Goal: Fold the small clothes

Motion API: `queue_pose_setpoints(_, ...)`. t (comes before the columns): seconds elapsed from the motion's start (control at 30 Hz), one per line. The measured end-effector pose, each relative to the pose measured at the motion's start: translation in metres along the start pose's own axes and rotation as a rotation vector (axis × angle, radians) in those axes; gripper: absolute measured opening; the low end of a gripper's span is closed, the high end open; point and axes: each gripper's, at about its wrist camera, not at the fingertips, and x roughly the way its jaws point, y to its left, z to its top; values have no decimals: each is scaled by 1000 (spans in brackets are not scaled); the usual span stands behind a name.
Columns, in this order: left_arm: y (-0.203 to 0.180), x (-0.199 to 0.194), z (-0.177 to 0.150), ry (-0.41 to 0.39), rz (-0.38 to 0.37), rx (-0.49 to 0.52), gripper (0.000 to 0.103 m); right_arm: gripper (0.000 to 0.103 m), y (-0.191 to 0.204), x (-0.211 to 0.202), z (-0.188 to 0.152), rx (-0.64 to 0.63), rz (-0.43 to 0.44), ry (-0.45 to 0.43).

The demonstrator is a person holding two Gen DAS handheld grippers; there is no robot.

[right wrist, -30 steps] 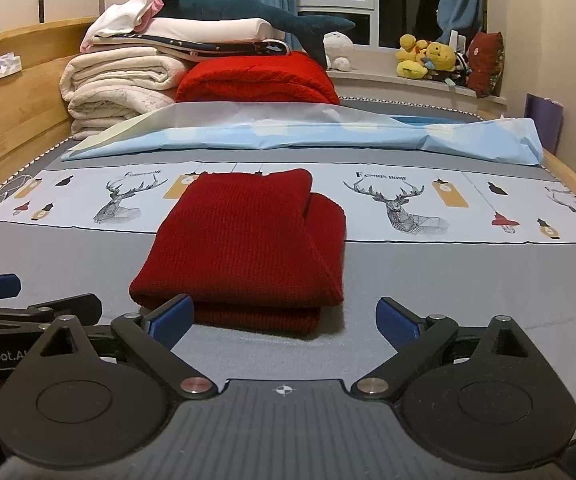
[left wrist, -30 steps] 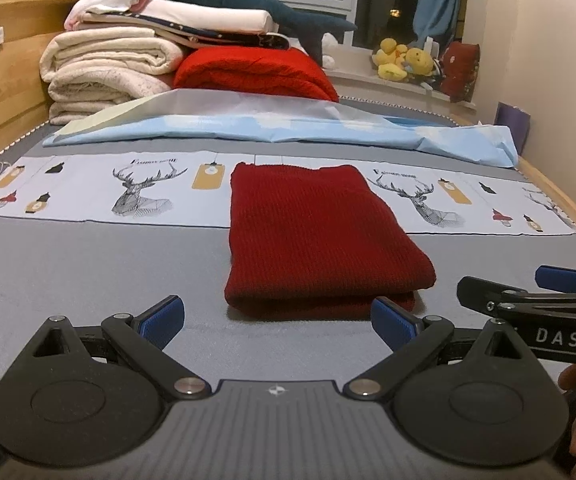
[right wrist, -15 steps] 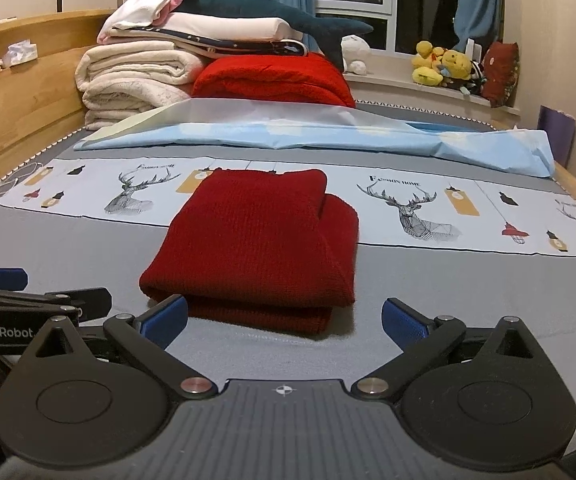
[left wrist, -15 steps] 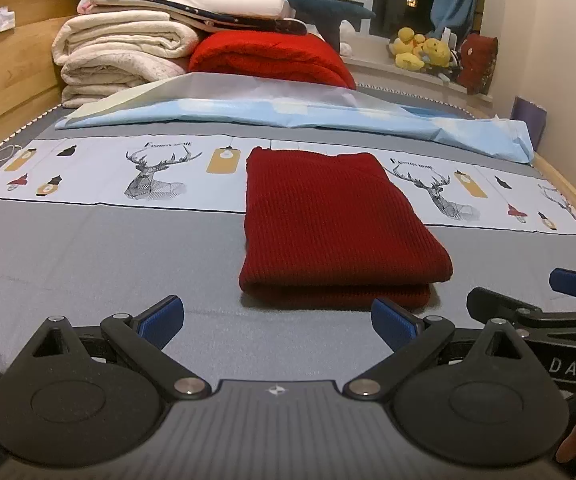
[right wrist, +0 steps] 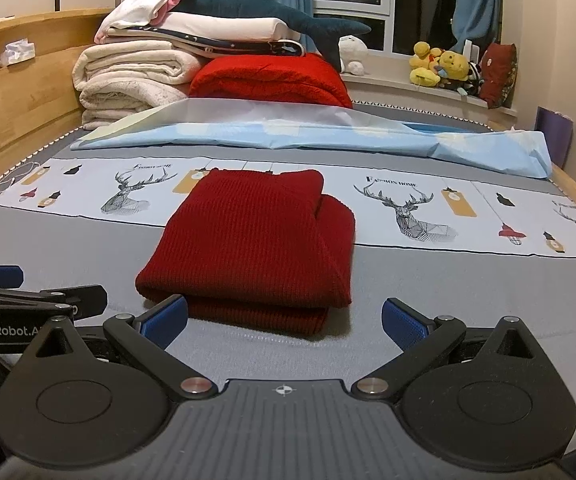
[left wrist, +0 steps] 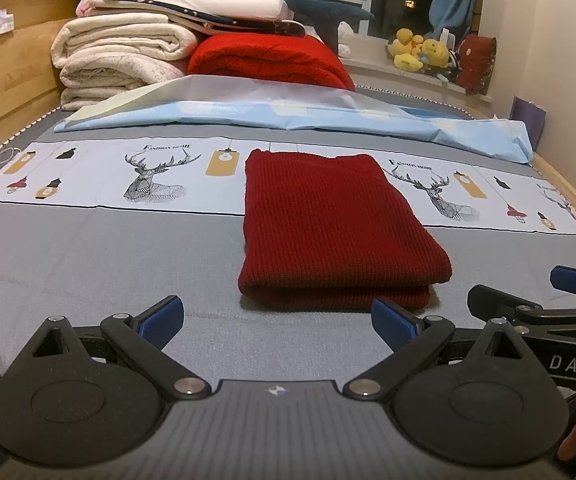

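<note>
A dark red knit garment (left wrist: pixel 335 224) lies folded in a neat rectangle on the grey bed sheet (left wrist: pixel 88 264); it also shows in the right wrist view (right wrist: pixel 256 248). My left gripper (left wrist: pixel 276 320) is open and empty, just in front of the garment's near edge. My right gripper (right wrist: pixel 284 320) is open and empty, also just short of the near edge. The right gripper's fingers (left wrist: pixel 527 308) show at the right of the left wrist view; the left gripper's fingers (right wrist: pixel 28 300) show at the left of the right wrist view.
A light blue sheet (left wrist: pixel 288 116) lies across the bed behind a deer-print strip (left wrist: pixel 148 176). Folded blankets, a red quilt (left wrist: pixel 268 60) and a plush shark are stacked at the back. Wooden bed rails run along both sides (left wrist: pixel 4 92).
Both grippers have drawn back slightly and risen from the folded garment. The garment has not moved. Both grippers stay open.
</note>
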Motion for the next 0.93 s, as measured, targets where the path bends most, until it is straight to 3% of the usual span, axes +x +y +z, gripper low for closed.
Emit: queue_pose_setpoints(0.93,-1,-2,2,-7,-4,3,101,102,2,-1,4,5,1,-5)
